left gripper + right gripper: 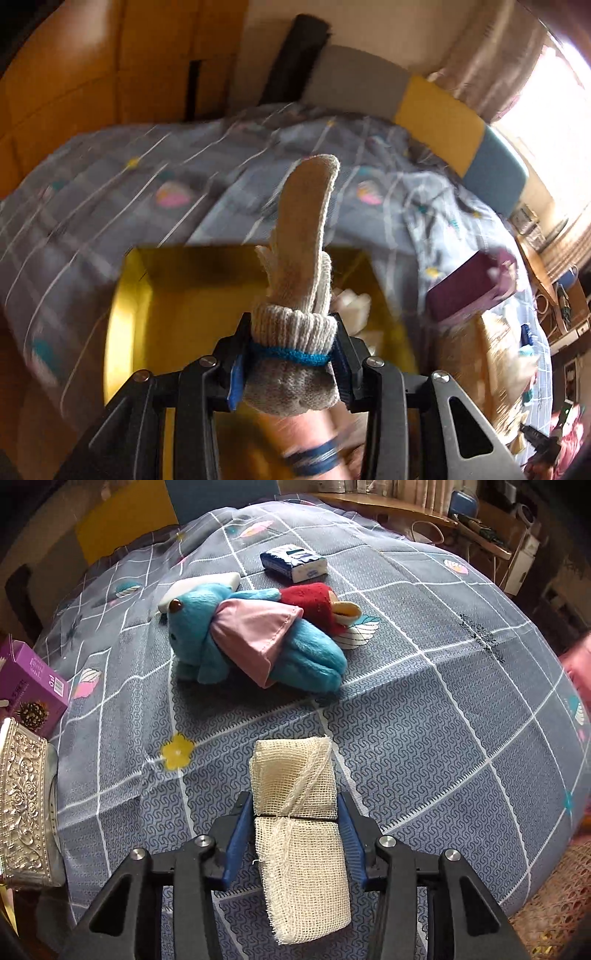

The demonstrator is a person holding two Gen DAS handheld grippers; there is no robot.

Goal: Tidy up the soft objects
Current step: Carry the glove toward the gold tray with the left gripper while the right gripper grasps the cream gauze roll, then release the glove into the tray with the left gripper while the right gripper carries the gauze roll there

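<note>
My left gripper (291, 354) is shut on a beige knit glove (299, 266) with a blue cuff band, held above an open yellow box (129, 295) on the bed; pale soft items (351, 302) lie inside the box. My right gripper (295, 830) is shut on a rolled cream gauze cloth (299, 834), held just above the bedspread. Ahead of it lie a blue plush toy in a pink dress (251, 638), a red plush piece (317, 602) and a tissue pack (295, 563).
A grey patterned bedspread (443, 701) covers the bed. A purple box (29, 686) and a silver embossed box (22, 812) sit at the left edge in the right wrist view; the purple box also shows in the left wrist view (469, 291). A headboard (439, 114) and a curtained window (554, 92) lie beyond.
</note>
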